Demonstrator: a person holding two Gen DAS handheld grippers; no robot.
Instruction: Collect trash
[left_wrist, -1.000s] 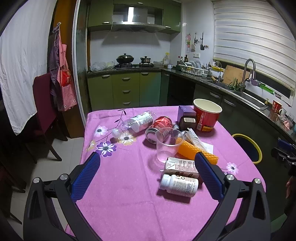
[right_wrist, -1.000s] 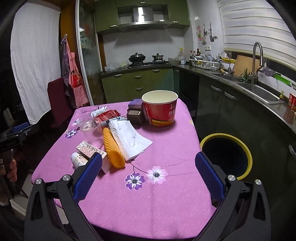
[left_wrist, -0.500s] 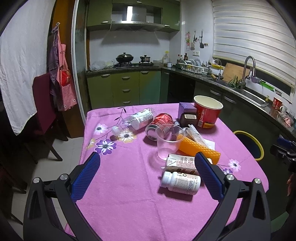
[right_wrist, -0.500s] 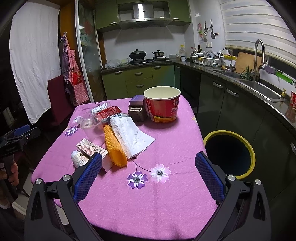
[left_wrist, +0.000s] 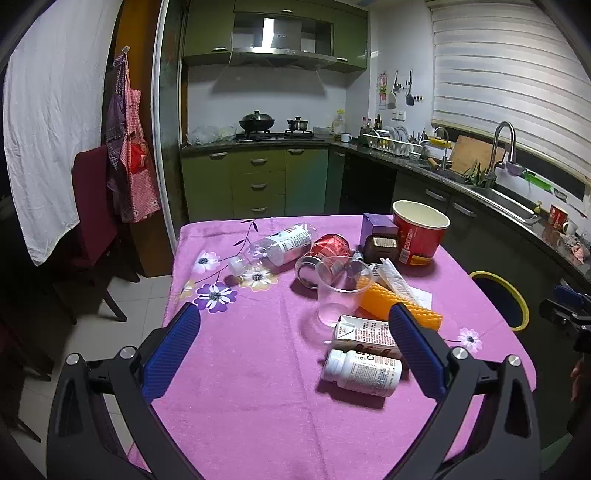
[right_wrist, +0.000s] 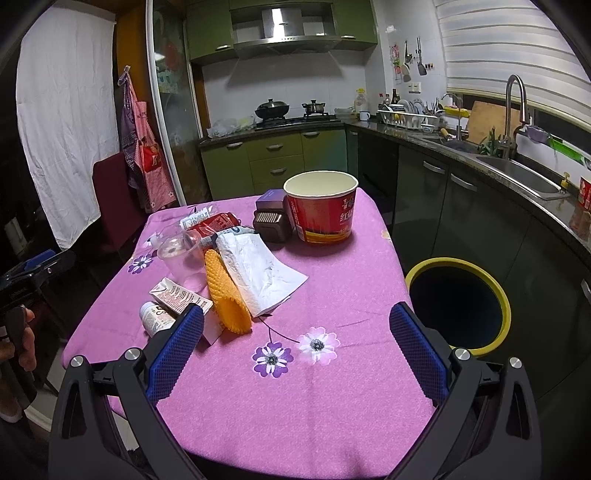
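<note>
both views slightly closer to table (left_wrist: 258, 406) than second ago. left gripper (left_wrist: 295, 343) and right gripper (right_wrist: 295, 339) both spread wide, empty, above cloth. trash clustered mid-table: cup (left_wrist: 341, 290), pill bottle (left_wrist: 364, 372), carton (left_wrist: 364, 336) partly behind blue pad, can (left_wrist: 325, 254). bin (right_wrist: 458, 301) beside table.

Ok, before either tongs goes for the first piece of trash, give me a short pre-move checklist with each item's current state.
1. Left tongs open and empty: ok.
2. Right tongs open and empty: ok.
3. Bin mouth uncovered, beside the table: ok.
4. White pill bottle lying free at the near edge of the pile, nothing on top: ok.
5. Clear plastic cup upright; whether it touches the orange roll: cannot tell.
6. Red paper bucket empty: cannot tell, its bottom is hidden.
</note>
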